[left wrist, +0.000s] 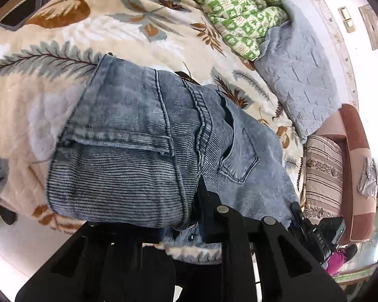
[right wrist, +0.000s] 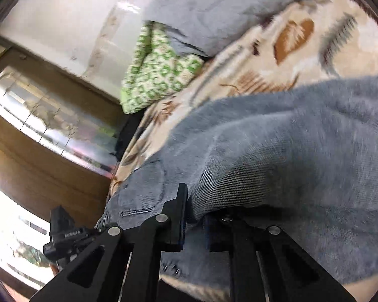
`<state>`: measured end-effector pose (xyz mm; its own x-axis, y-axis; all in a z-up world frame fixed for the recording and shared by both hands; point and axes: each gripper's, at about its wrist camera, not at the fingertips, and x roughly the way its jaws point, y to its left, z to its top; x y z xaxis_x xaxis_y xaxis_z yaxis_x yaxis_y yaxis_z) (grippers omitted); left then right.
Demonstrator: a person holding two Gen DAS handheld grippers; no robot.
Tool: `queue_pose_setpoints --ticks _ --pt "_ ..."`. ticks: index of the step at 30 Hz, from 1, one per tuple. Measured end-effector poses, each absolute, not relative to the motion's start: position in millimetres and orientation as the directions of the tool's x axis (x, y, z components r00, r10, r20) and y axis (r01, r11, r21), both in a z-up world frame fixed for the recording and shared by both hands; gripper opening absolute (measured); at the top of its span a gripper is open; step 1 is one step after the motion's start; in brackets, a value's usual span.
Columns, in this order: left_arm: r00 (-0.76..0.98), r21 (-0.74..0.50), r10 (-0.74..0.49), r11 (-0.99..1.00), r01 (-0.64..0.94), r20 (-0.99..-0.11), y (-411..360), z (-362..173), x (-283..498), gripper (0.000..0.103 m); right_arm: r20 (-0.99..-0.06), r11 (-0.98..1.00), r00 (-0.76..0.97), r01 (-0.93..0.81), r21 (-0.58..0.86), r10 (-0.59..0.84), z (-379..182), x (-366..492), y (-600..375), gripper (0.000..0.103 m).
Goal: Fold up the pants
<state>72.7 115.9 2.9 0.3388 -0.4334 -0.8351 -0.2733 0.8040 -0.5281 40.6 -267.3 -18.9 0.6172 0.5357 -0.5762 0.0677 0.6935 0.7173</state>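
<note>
A bed covered by a leaf-print blanket fills the left wrist view, a green quilt far ahead. The pants, faded ribbed denim already doubled over, lie just ahead of the left gripper, whose fingers pinch the folded edge, probably to carry it across. In the blurred right wrist view, the right gripper likewise pinches a raised denim fold.

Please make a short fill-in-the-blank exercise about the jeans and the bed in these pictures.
1. The jeans are made of blue ____.
2. They lie on a blanket printed with ____.
3. The quilt bunched by the wall is white and ____.
4. Beside that quilt lies a grey ____.

Missing words: denim; leaves; green; pillow
</note>
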Motion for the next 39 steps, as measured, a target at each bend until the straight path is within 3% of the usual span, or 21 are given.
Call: queue_pose_setpoints --ticks 5,11,13,15,23,28,29,31,32,33,39 --pt "0.296 -0.517 -0.437 0.803 -0.295 -0.849 125.1 -11.9 47.3 0.018 -0.579 0.702 0.591 0.031 0.711 0.561 -12.9 5.1 -260.6 0.012" --pt "0.246 -0.533 -0.474 0.764 -0.363 -0.846 136.3 -48.0 41.4 0.02 -0.638 0.683 0.518 0.133 0.718 0.57 -60.2 -13.8 -262.7 0.015" --pt "0.252 -0.534 -0.471 0.768 -0.354 -0.845 135.5 -44.9 41.0 0.02 -0.654 0.685 0.51 0.16 0.711 0.559 -66.4 -13.0 -267.4 0.026" --pt "0.26 -0.525 -0.458 0.781 -0.339 -0.85 133.1 -41.0 39.8 0.022 -0.649 0.686 0.541 0.17 0.708 0.536 -60.2 -16.5 -279.0 0.044" --pt "0.255 -0.52 -0.455 0.787 -0.332 -0.853 129.4 -44.5 42.9 0.036 -0.621 0.53 0.711 0.404 0.745 0.33 -61.7 -73.5 -395.0 0.051" --pt "0.247 -0.501 -0.439 0.8 -0.33 -0.864 124.8 -44.8 45.9 0.04 -0.582 0.387 0.748 0.457 0.801 0.32 -81.1 -81.6 -427.4 0.057" --pt "0.248 -0.5 -0.437 0.799 -0.334 -0.865 124.8 -44.5 46.1 0.039 -0.562 0.354 0.761 0.453 0.818 0.324 -85.8 -80.6 -430.6 0.057" --pt "0.243 -0.492 -0.43 0.8 -0.344 -0.87 126.1 -44.1 48.3 0.033 -0.542 0.321 0.775 0.449 0.834 0.325 -91.8 -77.9 -434.7 0.045" --pt "0.249 -0.491 -0.426 0.8 -0.345 -0.87 126.8 -40.9 50.4 0.021 -0.541 0.324 0.776 0.446 0.834 0.325 -92.0 -75.4 -437.7 0.017" --pt "0.26 -0.495 -0.426 0.798 -0.343 -0.867 127.3 -36.4 52.3 0.016 -0.549 0.352 0.769 0.44 0.826 0.327 -87.3 -69.5 -441.8 0.008" --pt "0.314 -0.507 -0.422 0.816 -0.276 -0.85 112.2 -6.1 57.0 0.016 -0.477 0.557 0.856 0.302 0.774 0.199 7.5 -69.2 -481.5 0.007"
